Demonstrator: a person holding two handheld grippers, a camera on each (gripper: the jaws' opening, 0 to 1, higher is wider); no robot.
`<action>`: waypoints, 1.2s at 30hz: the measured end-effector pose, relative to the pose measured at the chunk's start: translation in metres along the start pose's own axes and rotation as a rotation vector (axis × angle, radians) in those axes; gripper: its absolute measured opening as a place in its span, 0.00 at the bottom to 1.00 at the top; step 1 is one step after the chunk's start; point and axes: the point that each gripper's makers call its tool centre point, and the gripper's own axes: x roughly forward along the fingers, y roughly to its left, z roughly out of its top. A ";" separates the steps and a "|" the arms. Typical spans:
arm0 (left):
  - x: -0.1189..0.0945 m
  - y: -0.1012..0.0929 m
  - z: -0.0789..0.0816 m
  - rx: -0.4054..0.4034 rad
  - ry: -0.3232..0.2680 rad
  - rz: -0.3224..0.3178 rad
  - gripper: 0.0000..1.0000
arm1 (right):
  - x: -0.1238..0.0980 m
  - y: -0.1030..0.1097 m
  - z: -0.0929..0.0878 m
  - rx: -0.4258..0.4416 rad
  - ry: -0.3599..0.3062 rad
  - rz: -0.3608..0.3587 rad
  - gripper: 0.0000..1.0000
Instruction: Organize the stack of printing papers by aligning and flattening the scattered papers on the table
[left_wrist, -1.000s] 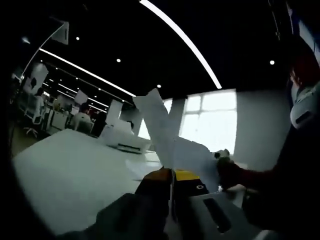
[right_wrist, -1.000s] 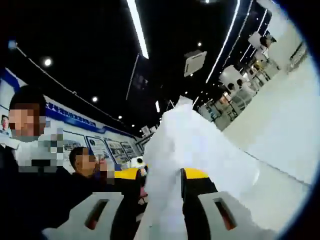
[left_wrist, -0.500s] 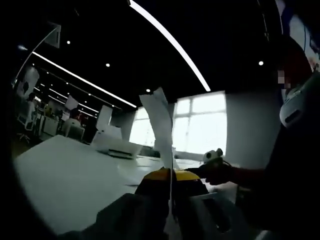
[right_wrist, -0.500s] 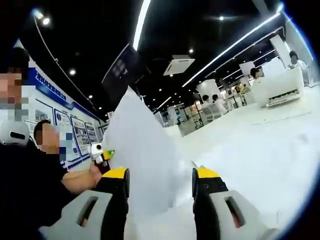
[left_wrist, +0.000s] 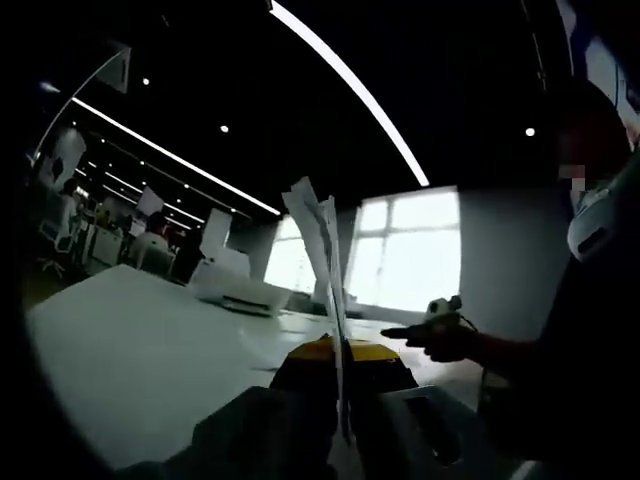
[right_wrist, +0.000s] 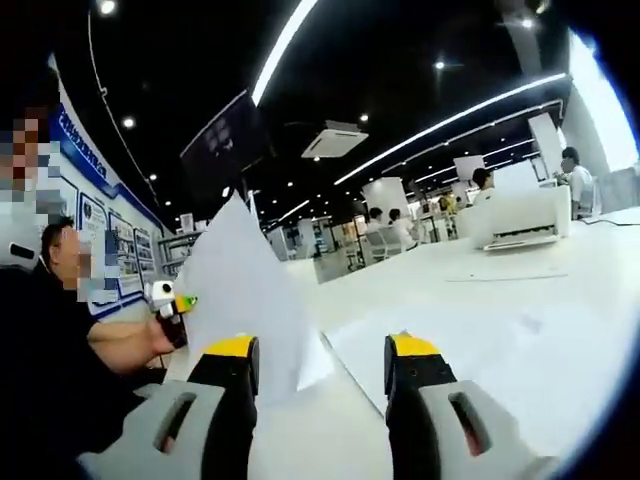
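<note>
Left gripper is still clamping the papers, holding them upright, edge-on above the table. Right gripper is now spread wide with nothing between its jaws; a second ago the sheets were filling that gap. In the right gripper view the papers are standing just left of its jaws, over the table.

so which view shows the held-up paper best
The right gripper view: the paper faces the camera as a broad white sheet standing up from the table, beside the open right gripper. In the left gripper view the paper is edge-on, a thin sliver pinched in the left gripper.
</note>
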 end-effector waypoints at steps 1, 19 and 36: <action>0.001 0.002 -0.001 0.000 0.007 0.006 0.05 | -0.001 -0.002 0.001 -0.003 -0.002 -0.009 0.46; -0.001 0.006 -0.005 0.005 0.031 0.000 0.05 | -0.016 -0.020 0.017 -0.104 0.002 -0.088 0.45; -0.001 0.005 -0.010 0.014 0.053 -0.004 0.06 | -0.019 -0.041 0.021 -0.192 0.091 -0.171 0.45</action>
